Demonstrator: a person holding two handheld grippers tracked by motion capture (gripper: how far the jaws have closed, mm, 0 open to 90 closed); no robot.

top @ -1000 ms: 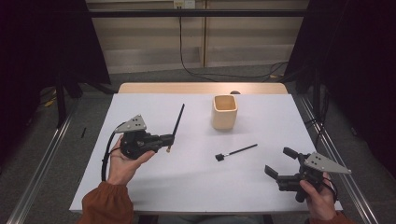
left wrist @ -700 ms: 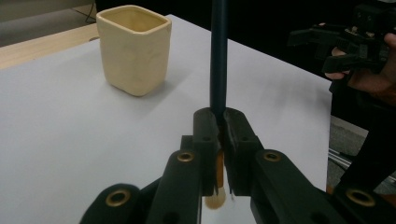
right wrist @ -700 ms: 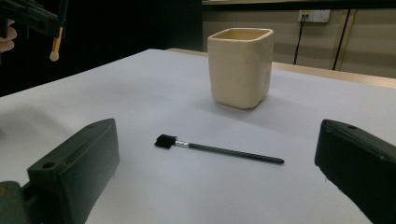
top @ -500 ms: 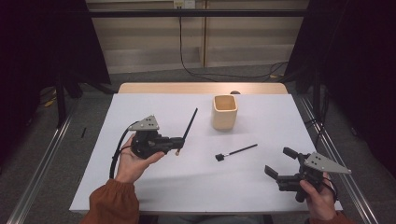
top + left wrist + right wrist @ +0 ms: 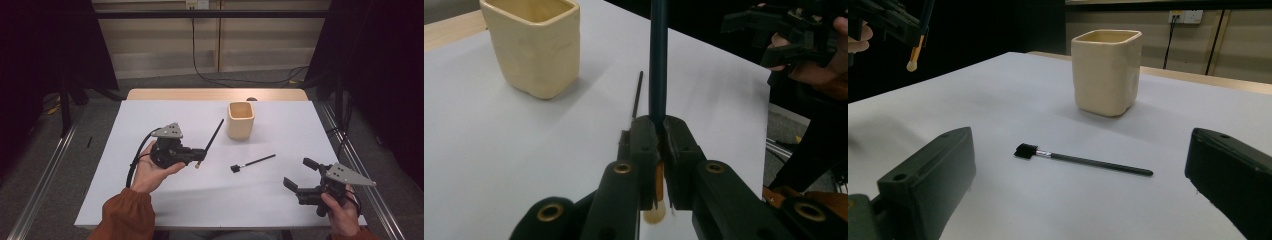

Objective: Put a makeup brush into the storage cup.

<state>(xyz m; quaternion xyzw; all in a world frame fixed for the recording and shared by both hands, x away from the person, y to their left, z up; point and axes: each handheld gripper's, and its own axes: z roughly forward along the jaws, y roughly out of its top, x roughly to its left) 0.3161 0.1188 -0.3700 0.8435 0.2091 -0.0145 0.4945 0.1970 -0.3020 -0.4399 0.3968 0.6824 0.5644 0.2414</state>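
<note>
Roughly halfway: left gripper [image 5: 198,156] is clenching the brush [image 5: 658,60] near its tan tip, carrying it above the tabletop's [image 5: 150,115] middle — cup [image 5: 241,120] is sitting empty toward the far edge. Long axis is running tip-down, handle slanting up toward the cup. Second brush [image 5: 1083,160] is lying flat near the right edge; right gripper [image 5: 305,176] is waiting released.

Count, by kind:
- Brushes: 2. One long dark-handled brush [image 5: 214,136], pale tip, clamped in left tongs [image 5: 199,155]; one short black-headed brush [image 5: 252,163] lying flat on surface [image 5: 150,115].
- Cups: 1, cream square cup [image 5: 241,120], upright.
- Tongs: 2 sets; left pinched tight, right tongs [image 5: 300,175] spread wide, nothing btwn.
- Hands: 2.
- Surface: 1, white.
</note>
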